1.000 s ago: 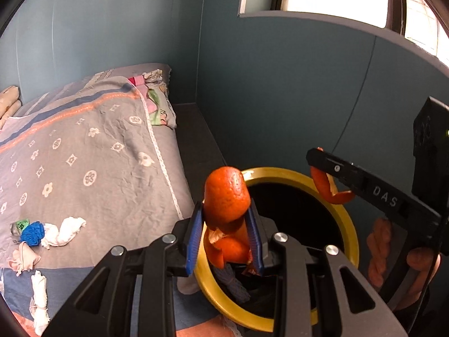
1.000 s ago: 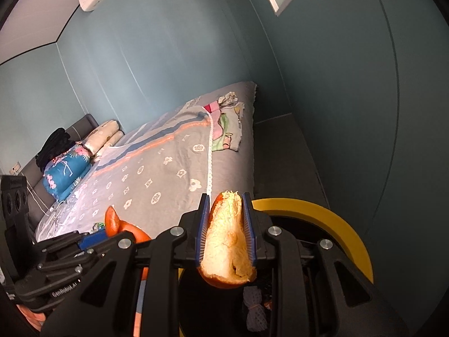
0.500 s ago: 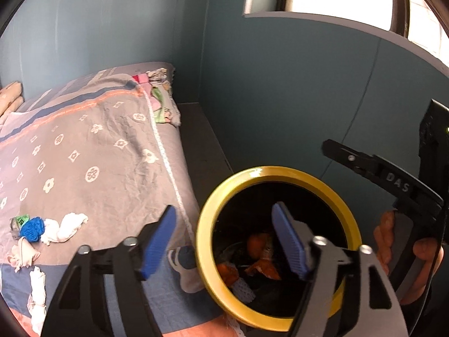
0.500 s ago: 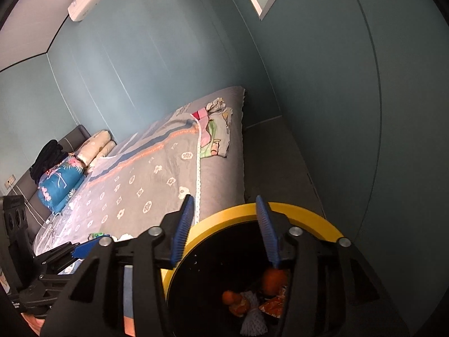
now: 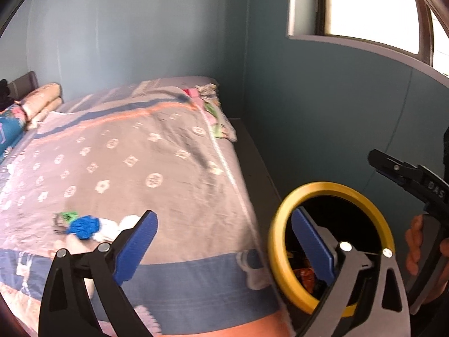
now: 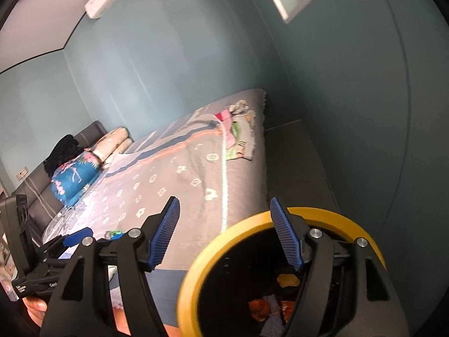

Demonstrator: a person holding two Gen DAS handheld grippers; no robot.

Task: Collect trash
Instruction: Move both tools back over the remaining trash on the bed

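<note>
A black bin with a yellow rim (image 5: pixel 328 186) stands on the floor beside the bed. Orange peel (image 6: pixel 259 306) and a yellowish scrap (image 6: pixel 287 279) lie inside it. My left gripper (image 5: pixel 224 241) hangs over the bed's edge, its jaws opening wide with nothing between them. My right gripper (image 6: pixel 226 234) is above the bin's rim (image 6: pixel 322 213), jaws also opening and empty. On the quilt lie a blue crumpled wad (image 5: pixel 84 226), white tissue (image 5: pixel 126 223) and a green wrapper (image 5: pixel 68 215), to the left of the left gripper.
A grey patterned quilt (image 5: pixel 126 154) covers the bed, with pillows (image 6: pixel 112 143) at its head and folded clothes (image 5: pixel 213 112) at the far corner. A narrow grey floor strip (image 6: pixel 294 163) runs between the bed and the teal wall. A hand (image 5: pixel 415 241) holds the right gripper's handle.
Both grippers opened and let go of their orange peels, which now lie in the bin. The left gripper swung left, from over the bin to the bed's edge.
</note>
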